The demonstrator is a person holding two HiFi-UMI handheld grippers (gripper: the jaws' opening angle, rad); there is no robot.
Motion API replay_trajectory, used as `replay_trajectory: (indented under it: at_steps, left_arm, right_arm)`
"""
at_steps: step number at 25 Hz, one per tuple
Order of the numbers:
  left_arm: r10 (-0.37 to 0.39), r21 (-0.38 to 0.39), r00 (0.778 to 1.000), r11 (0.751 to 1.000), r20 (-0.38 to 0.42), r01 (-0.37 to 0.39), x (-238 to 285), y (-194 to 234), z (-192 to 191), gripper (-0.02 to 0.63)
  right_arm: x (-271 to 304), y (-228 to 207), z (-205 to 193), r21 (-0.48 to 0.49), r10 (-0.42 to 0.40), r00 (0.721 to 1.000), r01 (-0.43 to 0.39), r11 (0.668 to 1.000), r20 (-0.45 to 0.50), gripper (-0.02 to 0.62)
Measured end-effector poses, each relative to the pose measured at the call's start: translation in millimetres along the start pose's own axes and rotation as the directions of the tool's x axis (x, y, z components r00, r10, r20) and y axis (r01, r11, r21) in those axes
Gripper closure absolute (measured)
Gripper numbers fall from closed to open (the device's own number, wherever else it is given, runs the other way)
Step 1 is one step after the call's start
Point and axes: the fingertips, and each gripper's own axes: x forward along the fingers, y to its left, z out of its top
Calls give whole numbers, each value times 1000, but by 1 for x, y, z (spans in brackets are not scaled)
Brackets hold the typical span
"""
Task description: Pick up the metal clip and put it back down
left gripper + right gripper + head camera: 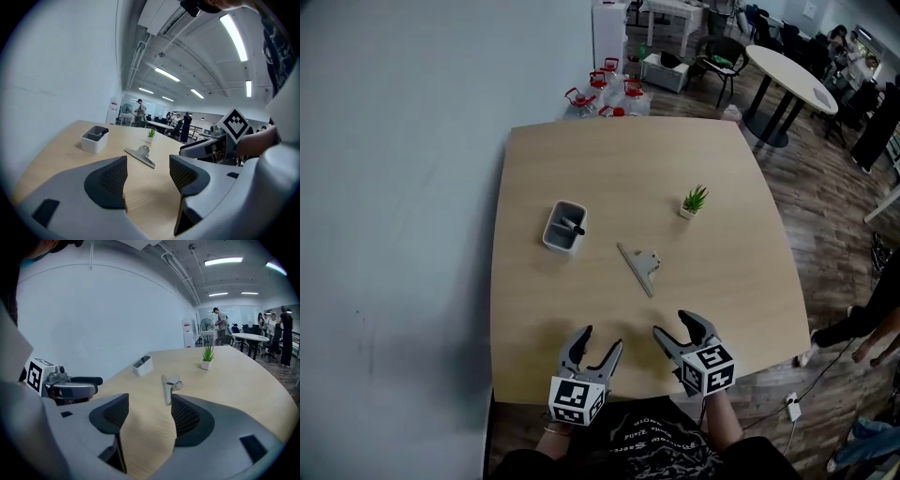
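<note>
Against a pale, bare wall (394, 187), a light wooden table (581, 159) with rounded corners, on the dark plank floor (825, 197) of an open office: clear jugs with red caps (605, 89) clustered behind the far edge, a round white table (792, 70) and a black chair (722, 56) farther back, someone's legs (862, 328) at the right margin. On the tabletop, well apart from one another, a white rectangular holder (564, 226) with a dark item inside (too small to identify), a small potted plant (695, 201) in a white pot, and, between them and nearer, the metal clip (639, 265). Lying flat near the table's middle, touching nothing else; long straight edge on a diagonal, from far-left to near-right in the head view, with the folded handle tabs turned toward the plant's side. Down at the near edge, the left gripper (602, 337) and right gripper (672, 323), side by side, close but not touching, both aimed across the table toward the clip and well short of it. Left jaws parted to a moderate gap, with only bare wood grain between the textured pads (112, 180). Right jaws parted about as much, likewise empty, with the clip's near end just past the tip of the right-hand pad, apart from it.
</note>
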Motion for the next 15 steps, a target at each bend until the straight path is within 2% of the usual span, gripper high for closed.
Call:
replay_trajectory:
  at_steps: [4,8,15]
  left_arm:
    - [3,-2,1000,1000,0,-3,1,16,2,333]
    - [20,-22,1000,1000,-10,-20,0,26,2,333]
    - [59,-41,998,997,-27,-60,-4,32,2,333]
  right_arm:
    - [17,-3,18,-9,3,1000,-3,1000,-5,296]
    - [40,-14,38,-39,47,998,-49,998,-50,296]
    - [87,-47,63,-7,60,991,-61,998,-116,296]
